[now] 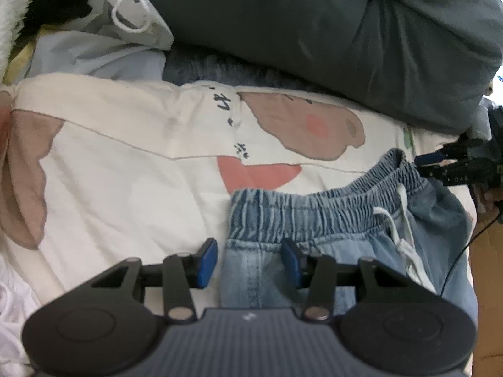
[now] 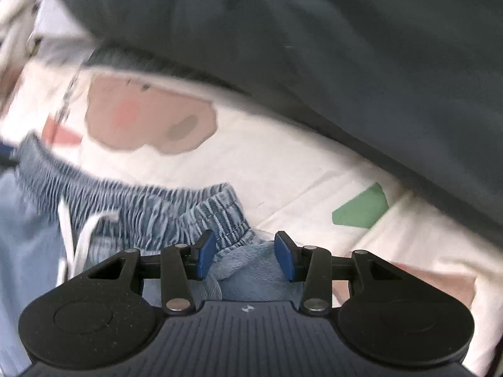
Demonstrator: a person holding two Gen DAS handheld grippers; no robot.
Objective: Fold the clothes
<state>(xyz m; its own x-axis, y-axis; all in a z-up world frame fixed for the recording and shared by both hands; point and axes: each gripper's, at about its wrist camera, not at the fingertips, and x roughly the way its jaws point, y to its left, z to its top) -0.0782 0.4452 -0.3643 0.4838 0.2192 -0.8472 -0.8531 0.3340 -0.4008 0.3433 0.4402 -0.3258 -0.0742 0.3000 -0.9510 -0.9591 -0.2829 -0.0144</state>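
Light blue denim shorts (image 1: 330,220) with an elastic waistband and a white drawstring (image 1: 399,220) lie on a cream bedsheet (image 1: 125,172) printed with cartoon shapes. My left gripper (image 1: 248,262) is open, its blue pads (image 1: 207,260) straddling the left corner of the waistband, with denim between them. My right gripper (image 2: 245,259) is open over the right corner of the shorts (image 2: 157,210), denim between its pads (image 2: 286,260). The right gripper also shows in the left wrist view (image 1: 452,166) at the far end of the waistband.
A dark grey-green quilt (image 1: 314,25) is bunched along the back of the bed and fills the top of the right wrist view (image 2: 314,31). A pale bag with a white cord (image 1: 129,12) and light blue cloth (image 1: 94,53) lie at back left. White fabric (image 1: 12,314) sits at near left.
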